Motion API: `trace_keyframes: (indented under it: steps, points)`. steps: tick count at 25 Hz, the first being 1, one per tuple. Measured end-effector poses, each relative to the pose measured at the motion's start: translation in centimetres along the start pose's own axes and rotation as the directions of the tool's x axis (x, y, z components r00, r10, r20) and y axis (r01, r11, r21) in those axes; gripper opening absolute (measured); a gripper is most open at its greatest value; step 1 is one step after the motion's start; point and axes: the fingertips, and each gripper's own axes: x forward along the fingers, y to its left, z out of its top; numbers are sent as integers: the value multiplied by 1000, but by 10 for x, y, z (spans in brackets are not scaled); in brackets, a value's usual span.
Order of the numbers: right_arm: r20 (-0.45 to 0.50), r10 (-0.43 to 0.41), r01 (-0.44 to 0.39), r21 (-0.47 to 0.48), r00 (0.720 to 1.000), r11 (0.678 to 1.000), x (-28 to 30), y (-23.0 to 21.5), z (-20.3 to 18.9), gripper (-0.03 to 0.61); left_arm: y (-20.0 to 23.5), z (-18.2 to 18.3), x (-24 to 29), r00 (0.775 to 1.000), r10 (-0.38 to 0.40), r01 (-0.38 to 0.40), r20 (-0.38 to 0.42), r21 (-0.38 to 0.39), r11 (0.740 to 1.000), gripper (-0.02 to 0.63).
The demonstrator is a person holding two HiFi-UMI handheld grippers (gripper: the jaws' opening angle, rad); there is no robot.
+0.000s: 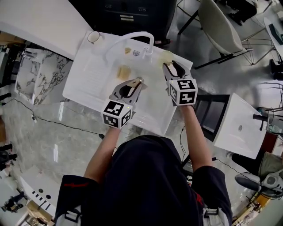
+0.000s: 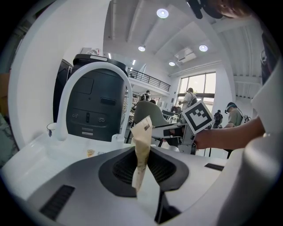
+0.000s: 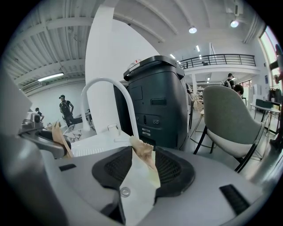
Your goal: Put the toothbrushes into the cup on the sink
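Observation:
My left gripper (image 1: 138,82) (image 2: 142,170) is shut on a thin tan paper-wrapped toothbrush (image 2: 142,148), which stands upright between its pads over the white sink (image 1: 95,77). To its right, my right gripper (image 1: 170,66) (image 3: 140,176) stands with its jaws wide. A crumpled cream and tan wrapped toothbrush (image 3: 143,156) (image 1: 167,56) lies loosely between them at the sink's back right corner. The clear cup (image 1: 93,37) (image 3: 112,129) (image 2: 51,129) stands on the sink's far left corner, beyond the curved white faucet (image 1: 132,37).
More tan packets (image 1: 124,72) lie in the sink basin, and smaller bits (image 1: 128,50) sit near the faucet base. A dark printer (image 1: 128,13) stands behind the sink. There is a grey chair (image 1: 221,26) at back right, a white unit (image 1: 241,126) to the right and a marble counter (image 1: 35,75) to the left.

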Motion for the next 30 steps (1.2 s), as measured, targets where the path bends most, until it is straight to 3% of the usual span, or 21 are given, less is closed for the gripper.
trace_keyframes:
  steps: [30]
  points:
    - [73,-94,92,37,993,995,-71,51,-1,153,-21,-11,-64,997,-71,69,29,61,996,77]
